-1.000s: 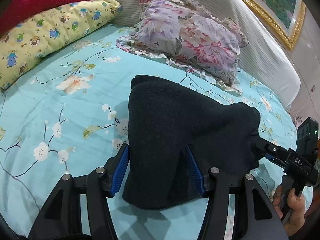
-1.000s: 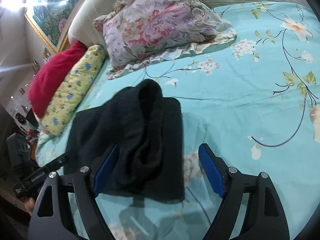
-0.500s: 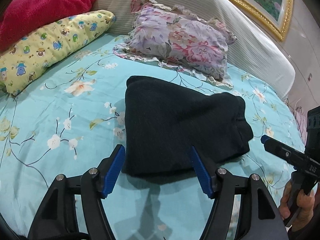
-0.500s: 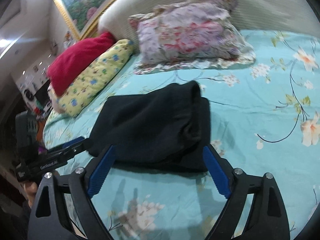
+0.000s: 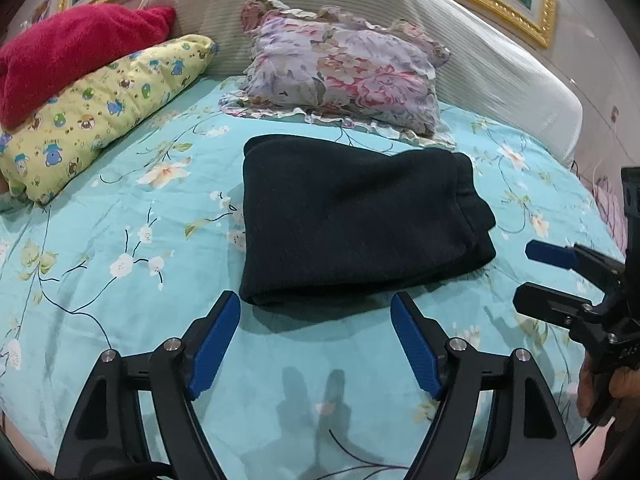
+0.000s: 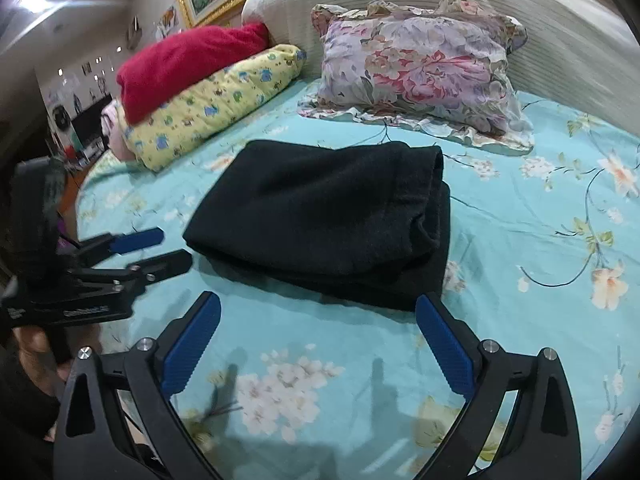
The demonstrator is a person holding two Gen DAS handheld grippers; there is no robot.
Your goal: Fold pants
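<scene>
The black pants (image 5: 352,216) lie folded into a thick rectangle on the turquoise flowered bedsheet (image 5: 120,248); they also show in the right wrist view (image 6: 332,220). My left gripper (image 5: 316,304) is open and empty, just short of the pants' near edge. It shows at the left of the right wrist view (image 6: 168,248). My right gripper (image 6: 318,304) is open and empty, just short of the pants' near edge. It shows at the right of the left wrist view (image 5: 528,272). Neither gripper touches the cloth.
A flowered pillow (image 5: 344,76) lies behind the pants against the striped headboard (image 5: 500,68). A yellow patterned pillow (image 5: 100,112) and a red one (image 5: 68,52) lie at the left. The room floor and furniture (image 6: 80,120) show beyond the bed's left edge.
Both grippers let go of the pants and drew back toward the near edge of the bed. The lifted fold dropped and the pants now lie flat.
</scene>
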